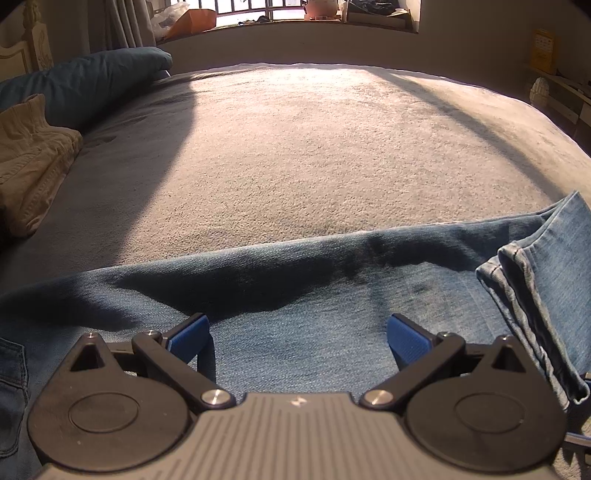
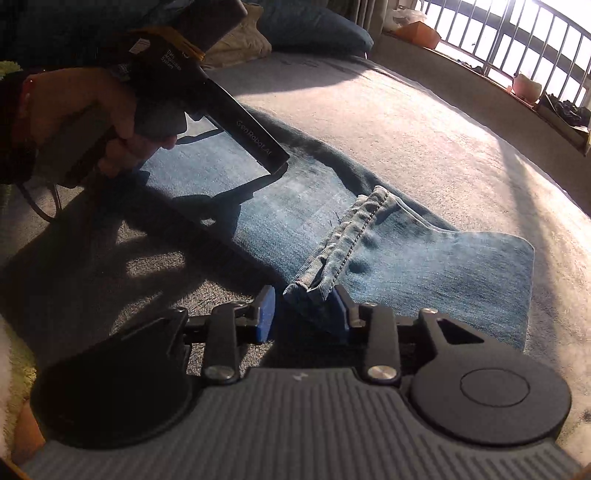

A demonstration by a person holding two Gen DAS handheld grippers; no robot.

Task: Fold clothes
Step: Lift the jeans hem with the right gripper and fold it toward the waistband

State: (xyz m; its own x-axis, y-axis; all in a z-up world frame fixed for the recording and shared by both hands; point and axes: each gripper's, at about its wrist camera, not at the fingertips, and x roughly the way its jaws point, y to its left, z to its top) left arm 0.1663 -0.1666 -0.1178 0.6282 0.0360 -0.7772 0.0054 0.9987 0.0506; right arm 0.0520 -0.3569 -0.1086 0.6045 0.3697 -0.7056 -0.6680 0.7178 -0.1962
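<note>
Blue jeans (image 1: pixel 314 295) lie across the near part of the bed, the legs folded back over themselves with the hem (image 1: pixel 524 280) at the right. My left gripper (image 1: pixel 297 332) is open and empty, just above the denim near the middle of the legs. In the right wrist view the jeans (image 2: pixel 424 258) stretch away to the left, and the stitched hem (image 2: pixel 351 236) runs down between my right gripper's (image 2: pixel 301 314) blue pads. That gripper stands part open around the hem corner; the right pad (image 2: pixel 340 317) touches the cloth. The left gripper's body (image 2: pixel 229 122) hovers over the jeans, held by a hand.
The bed is covered by a grey fleecy blanket (image 1: pixel 314 147). Folded beige trousers (image 1: pixel 33 162) and a dark blue pillow (image 1: pixel 85 81) lie at the far left. A windowsill with clutter (image 1: pixel 314 14) runs behind the bed. A railing (image 2: pixel 517 44) and pot (image 2: pixel 526 86) are at the right.
</note>
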